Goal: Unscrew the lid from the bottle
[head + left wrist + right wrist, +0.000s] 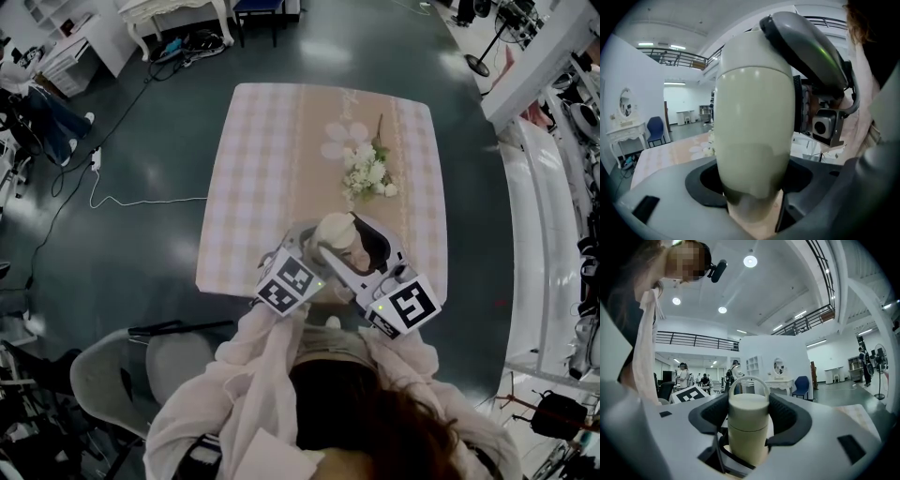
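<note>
A cream bottle (335, 230) is held above the near edge of the checked table (267, 169), between both grippers. My left gripper (314, 248) is shut on the bottle's body (754, 131), which fills the left gripper view and sits in the dark recess between the jaws. My right gripper (354, 246) comes in from the right and is shut on the lid (748, 409), its dark pads against both sides. The lid's thin loop handle (749, 379) stands up above it. In the left gripper view a right finger (806, 51) arches over the bottle's top.
White flowers (368, 173) lie on the table's middle right, beyond the bottle. A grey chair (117, 375) is at my left, and cables (122, 199) trail over the dark floor left of the table. White furniture (178, 14) stands at the back.
</note>
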The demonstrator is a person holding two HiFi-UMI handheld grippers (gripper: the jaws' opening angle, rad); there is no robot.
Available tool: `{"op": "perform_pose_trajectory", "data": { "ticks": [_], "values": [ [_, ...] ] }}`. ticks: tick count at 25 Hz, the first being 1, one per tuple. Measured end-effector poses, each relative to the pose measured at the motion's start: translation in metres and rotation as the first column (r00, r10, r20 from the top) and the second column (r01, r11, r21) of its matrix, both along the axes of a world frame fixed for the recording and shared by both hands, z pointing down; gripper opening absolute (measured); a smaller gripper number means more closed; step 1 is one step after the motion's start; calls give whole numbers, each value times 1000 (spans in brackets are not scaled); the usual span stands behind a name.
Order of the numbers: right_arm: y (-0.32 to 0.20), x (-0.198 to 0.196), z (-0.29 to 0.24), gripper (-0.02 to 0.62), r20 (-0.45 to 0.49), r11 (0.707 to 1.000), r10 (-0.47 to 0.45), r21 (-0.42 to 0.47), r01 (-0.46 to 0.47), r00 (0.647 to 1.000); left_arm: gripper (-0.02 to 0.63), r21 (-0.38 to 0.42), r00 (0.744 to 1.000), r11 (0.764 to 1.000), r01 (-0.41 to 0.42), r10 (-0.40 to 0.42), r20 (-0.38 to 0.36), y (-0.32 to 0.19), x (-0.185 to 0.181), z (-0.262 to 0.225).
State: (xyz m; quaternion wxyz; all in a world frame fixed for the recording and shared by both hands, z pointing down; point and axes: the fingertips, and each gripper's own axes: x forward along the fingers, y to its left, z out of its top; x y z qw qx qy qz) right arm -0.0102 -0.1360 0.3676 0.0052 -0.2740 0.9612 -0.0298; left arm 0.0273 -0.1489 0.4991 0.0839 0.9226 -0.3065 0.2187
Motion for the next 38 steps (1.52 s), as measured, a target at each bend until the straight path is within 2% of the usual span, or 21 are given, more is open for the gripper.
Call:
{"op": "perform_pose_trajectory", "data": {
  "ticks": [3, 6, 8, 11, 13, 15, 18, 21, 24, 27, 31, 33, 38],
  "values": [
    [3, 2, -1, 284, 18, 999, -37, -1, 37, 999, 314, -2, 999, 999, -49, 49, 3, 5, 2, -1],
    [11, 4, -5, 284, 33, 994, -109, 13, 108, 994, 314, -16, 990, 990, -142, 143, 22, 15, 2, -1],
    [19, 4, -10, 284, 42, 984, -178, 30, 177, 983, 316, -26, 970, 970, -243, 244, 16, 26, 6, -7],
    [32, 6, -17, 284, 54, 961, -272, 60, 268, 961, 315, -18, 922, 921, -388, 388, -5, 43, 12, -19],
    [36, 5, -20, 284, 50, 956, -286, 81, 282, 957, 316, -6, 909, 909, -416, 416, 2, 45, 11, -21],
    [29, 6, -21, 285, 49, 969, -237, 86, 232, 970, 316, -5, 929, 929, -370, 370, 11, 36, 8, -20],
    [19, 9, -18, 290, 59, 985, -163, 67, 159, 985, 316, -17, 965, 966, -256, 257, 46, 19, 0, -11],
    [10, 12, -15, 321, 72, 995, -98, 37, 95, 993, 316, -6, 987, 990, -140, 140, 83, 5, -9, -4],
    [1, 11, -7, 330, 52, 1000, -21, -5, 22, 998, 315, 0, 997, 1000, -20, 20, 78, -6, -17, -3],
    [-5, 7, -2, 327, 47, 999, 29, -44, -27, 998, 316, -17, 996, 998, 67, -66, 52, -9, -19, -2],
    [-5, -2, 2, 299, 22, 997, 35, -73, -34, 999, 316, -43, 995, 995, 92, -91, 33, -4, -17, 2],
    [-5, -5, 5, 273, -3, 997, 35, -73, -35, 999, 316, -45, 996, 995, 86, -85, 37, -1, -16, 4],
    [1, -7, 6, 275, -10, 998, -12, -63, 12, 1000, 316, -31, 998, 999, 37, -36, 42, 4, -15, 3]
  ]
}}
